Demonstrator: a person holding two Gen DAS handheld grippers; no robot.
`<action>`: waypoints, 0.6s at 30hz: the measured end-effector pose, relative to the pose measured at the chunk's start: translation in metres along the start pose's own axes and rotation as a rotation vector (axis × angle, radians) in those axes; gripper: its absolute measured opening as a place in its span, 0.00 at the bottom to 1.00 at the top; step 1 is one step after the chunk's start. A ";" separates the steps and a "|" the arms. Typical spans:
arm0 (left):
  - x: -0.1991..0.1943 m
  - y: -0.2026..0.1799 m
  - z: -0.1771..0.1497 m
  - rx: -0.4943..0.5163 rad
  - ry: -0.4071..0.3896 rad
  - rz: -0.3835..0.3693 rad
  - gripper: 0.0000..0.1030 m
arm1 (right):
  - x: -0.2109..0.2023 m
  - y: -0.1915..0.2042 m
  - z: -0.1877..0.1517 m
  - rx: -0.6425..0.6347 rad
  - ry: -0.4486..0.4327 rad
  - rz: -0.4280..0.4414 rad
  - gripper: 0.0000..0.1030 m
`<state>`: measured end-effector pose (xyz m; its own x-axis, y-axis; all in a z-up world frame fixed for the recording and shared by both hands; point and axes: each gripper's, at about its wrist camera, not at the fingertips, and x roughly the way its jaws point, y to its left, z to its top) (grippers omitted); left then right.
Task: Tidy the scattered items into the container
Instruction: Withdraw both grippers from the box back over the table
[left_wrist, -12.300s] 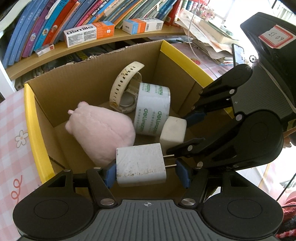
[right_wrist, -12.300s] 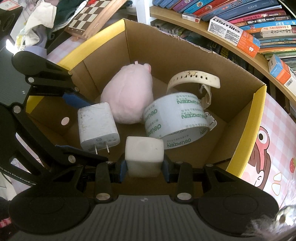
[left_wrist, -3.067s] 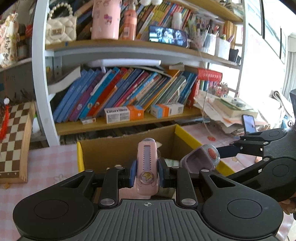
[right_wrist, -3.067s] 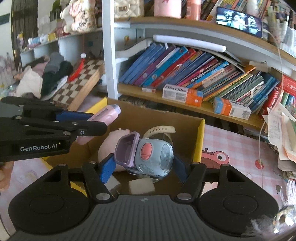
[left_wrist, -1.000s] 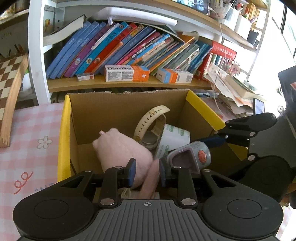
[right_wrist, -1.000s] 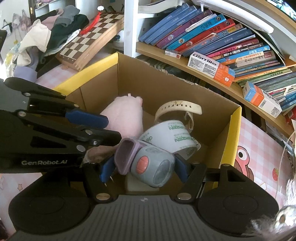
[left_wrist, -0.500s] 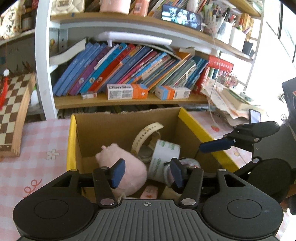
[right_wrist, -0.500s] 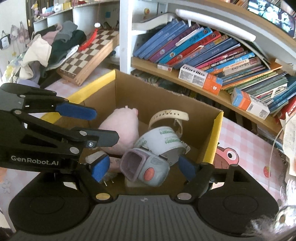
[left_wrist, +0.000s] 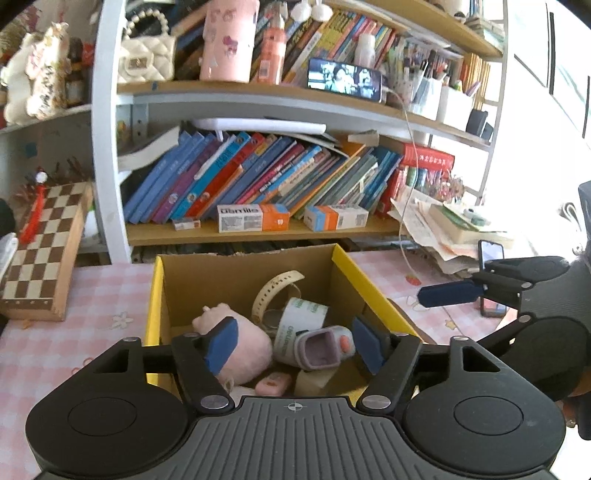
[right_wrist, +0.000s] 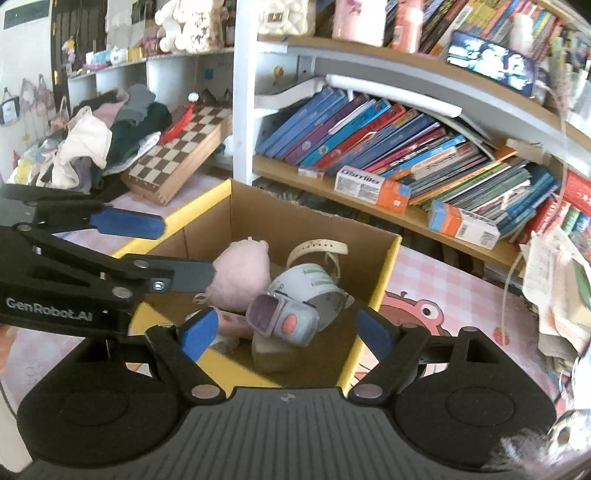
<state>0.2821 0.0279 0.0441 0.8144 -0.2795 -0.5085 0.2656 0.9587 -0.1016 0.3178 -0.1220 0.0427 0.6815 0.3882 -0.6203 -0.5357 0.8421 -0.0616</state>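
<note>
A cardboard box with yellow rims (left_wrist: 154, 295) (right_wrist: 388, 273) stands on the pink checked table. In it lie a pink plush (left_wrist: 251, 343) (right_wrist: 240, 280), a roll of tape (left_wrist: 299, 321) (right_wrist: 314, 291), a cream watch strap (left_wrist: 275, 288) (right_wrist: 317, 247), a grey-purple gadget with an orange button (left_wrist: 321, 347) (right_wrist: 284, 319), a small pink device (left_wrist: 273, 384) (right_wrist: 232, 321) and a white block (left_wrist: 310, 380) (right_wrist: 273, 354). My left gripper (left_wrist: 295, 347) is open and empty above the box. My right gripper (right_wrist: 284, 332) is open and empty above the box's near side.
Bookshelves with leaning books and small cartons (left_wrist: 255, 218) (right_wrist: 373, 184) stand behind the box. A chessboard (left_wrist: 44, 243) (right_wrist: 181, 147) lies at the left. A paper stack and a phone (left_wrist: 491, 251) lie at the right. Clothes (right_wrist: 96, 140) pile far left.
Both grippers opened and let the pink device and the grey-purple gadget drop into the box. Both have pulled back and up from the box.
</note>
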 end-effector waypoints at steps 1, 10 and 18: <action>-0.006 -0.002 -0.001 -0.001 -0.007 0.006 0.73 | -0.006 0.000 -0.003 0.006 -0.008 -0.003 0.80; -0.061 -0.022 -0.021 -0.019 -0.057 0.049 0.78 | -0.059 0.004 -0.028 0.057 -0.075 -0.012 0.81; -0.103 -0.032 -0.047 -0.049 -0.072 0.114 0.79 | -0.098 0.017 -0.053 0.085 -0.112 -0.008 0.81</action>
<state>0.1652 0.0284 0.0593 0.8733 -0.1700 -0.4566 0.1452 0.9854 -0.0891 0.2152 -0.1656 0.0614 0.7398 0.4167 -0.5283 -0.4890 0.8723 0.0031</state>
